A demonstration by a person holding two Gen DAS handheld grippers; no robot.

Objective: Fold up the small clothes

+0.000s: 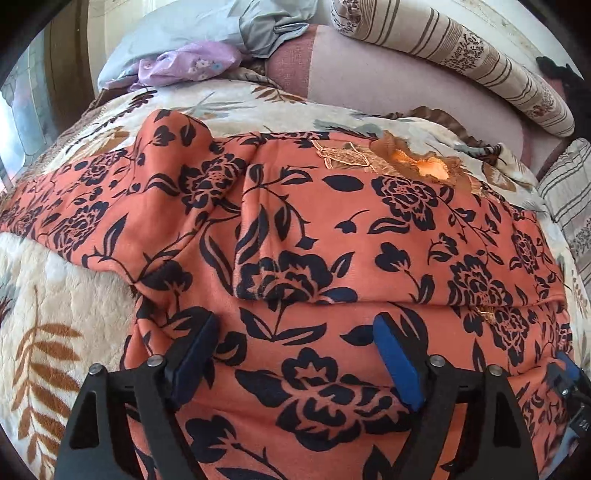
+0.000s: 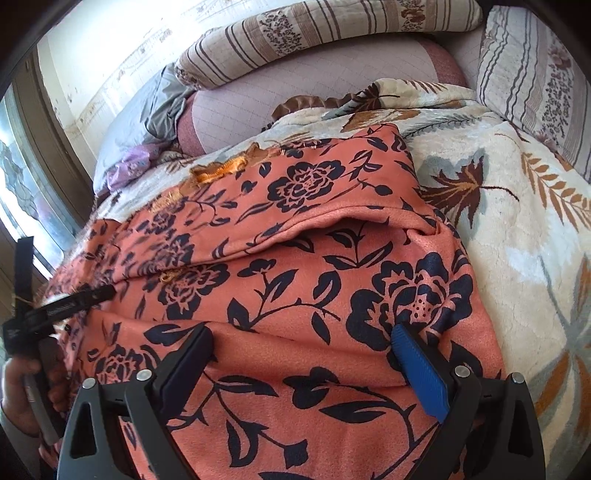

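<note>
Far left in the left wrist view: a cream fleece blanket [image 1: 55, 314] with brown fern leaves, covering the bed. Spread across it, an orange garment [image 1: 303, 229] printed with dark blue-black flowers, lying flat with a folded flap over its middle and an embroidered, frilled neckline [image 1: 406, 158] at the far edge. Directly above the cloth, the left gripper [image 1: 295, 339], jaws spread wide, blue pads [image 1: 399, 362] clear of the fabric, nothing pinched between them. Behind, a lilac floral cloth [image 1: 184, 62], a grey pillow [image 1: 207, 26] and a striped bolster [image 1: 461, 51] along the wall.

In the right wrist view, at the left edge: a hand [image 2: 26, 391] gripping a handle. Next, the same orange garment [image 2: 295, 295], its folded edge running across the middle. Over its near part, the right gripper [image 2: 303, 354], likewise spread apart, fingers [image 2: 421, 373] set wide with only flat cloth beneath, nothing clamped. To the right, the cream blanket [image 2: 517, 258] and a striped cushion [image 2: 535, 74].
</note>
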